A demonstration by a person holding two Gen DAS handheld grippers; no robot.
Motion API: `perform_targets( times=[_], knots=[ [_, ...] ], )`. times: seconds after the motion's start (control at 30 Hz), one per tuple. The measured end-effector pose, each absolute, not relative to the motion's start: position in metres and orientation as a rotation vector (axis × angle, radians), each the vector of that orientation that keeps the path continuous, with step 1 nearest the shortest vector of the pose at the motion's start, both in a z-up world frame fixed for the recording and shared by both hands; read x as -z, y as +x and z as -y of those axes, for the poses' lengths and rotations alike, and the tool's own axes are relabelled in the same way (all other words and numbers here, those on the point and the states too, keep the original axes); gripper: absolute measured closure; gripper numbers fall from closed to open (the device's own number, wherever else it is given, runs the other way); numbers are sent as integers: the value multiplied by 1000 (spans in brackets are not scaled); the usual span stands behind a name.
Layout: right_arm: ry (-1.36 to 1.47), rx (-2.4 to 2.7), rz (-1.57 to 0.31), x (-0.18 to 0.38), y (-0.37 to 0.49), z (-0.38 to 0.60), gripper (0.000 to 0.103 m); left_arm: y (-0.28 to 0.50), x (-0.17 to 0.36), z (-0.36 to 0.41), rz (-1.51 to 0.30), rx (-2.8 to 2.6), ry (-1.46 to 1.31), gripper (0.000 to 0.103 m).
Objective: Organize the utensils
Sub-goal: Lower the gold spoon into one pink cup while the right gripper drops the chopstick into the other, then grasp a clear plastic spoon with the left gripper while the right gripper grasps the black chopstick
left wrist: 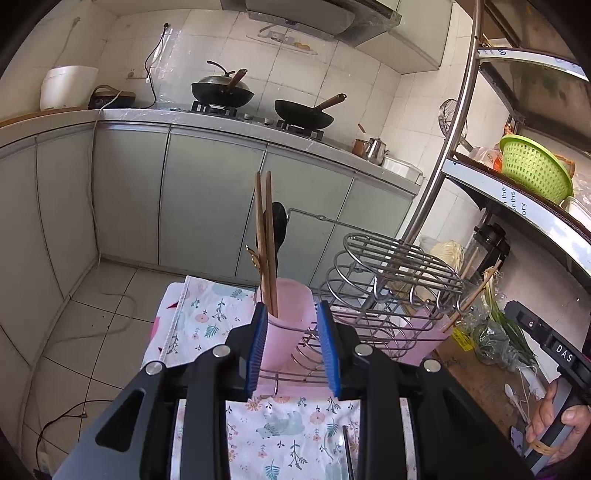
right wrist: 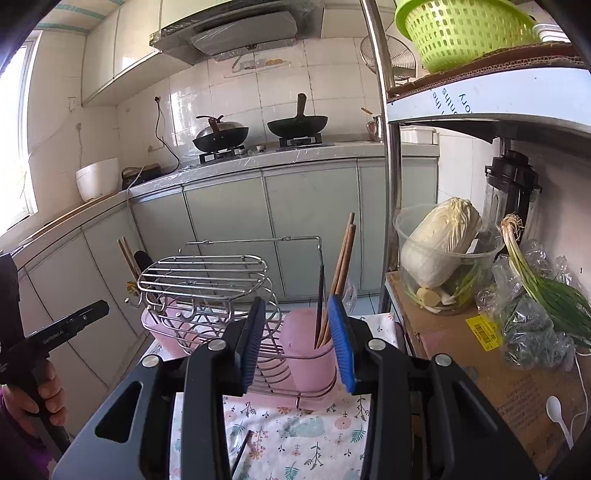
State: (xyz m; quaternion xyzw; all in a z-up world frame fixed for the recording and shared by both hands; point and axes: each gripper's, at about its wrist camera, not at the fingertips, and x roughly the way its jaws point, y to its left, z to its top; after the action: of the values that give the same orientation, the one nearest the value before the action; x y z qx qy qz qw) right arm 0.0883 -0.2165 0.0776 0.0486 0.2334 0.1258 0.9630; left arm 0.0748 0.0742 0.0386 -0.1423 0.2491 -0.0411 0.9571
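A wire utensil rack [left wrist: 388, 291] [right wrist: 207, 288] stands on a floral cloth [left wrist: 288, 435] [right wrist: 303, 439] and holds two pink cups. The left pink cup [left wrist: 286, 325] [right wrist: 162, 328] holds wooden chopsticks [left wrist: 266, 243] and a black spoon [left wrist: 277, 225]. The right pink cup [right wrist: 308, 350] [left wrist: 424, 339] holds wooden chopsticks [right wrist: 341, 269] and a dark utensil [right wrist: 320, 295]. My left gripper [left wrist: 291, 347] is open and empty before the left cup. My right gripper [right wrist: 299, 343] is open and empty before the right cup. A dark stick [right wrist: 240, 454] [left wrist: 347, 454] lies on the cloth.
A metal shelf [right wrist: 491, 107] stands at the right with a green basket [right wrist: 461, 29], cabbage in a tub [right wrist: 443, 251], scallions [right wrist: 546, 291], a blender [right wrist: 513, 192] and a white spoon [right wrist: 556, 413] on cardboard. The counter behind carries two woks [left wrist: 303, 110] and a rice cooker [left wrist: 66, 86].
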Motion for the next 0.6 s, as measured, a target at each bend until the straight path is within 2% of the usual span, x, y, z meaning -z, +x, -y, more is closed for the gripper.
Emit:
perform_targets(
  times=[0.6],
  knots=[
    [139,-281,-571,-14,45,204,67,44,7,-40,-617,105,-260,76]
  ],
)
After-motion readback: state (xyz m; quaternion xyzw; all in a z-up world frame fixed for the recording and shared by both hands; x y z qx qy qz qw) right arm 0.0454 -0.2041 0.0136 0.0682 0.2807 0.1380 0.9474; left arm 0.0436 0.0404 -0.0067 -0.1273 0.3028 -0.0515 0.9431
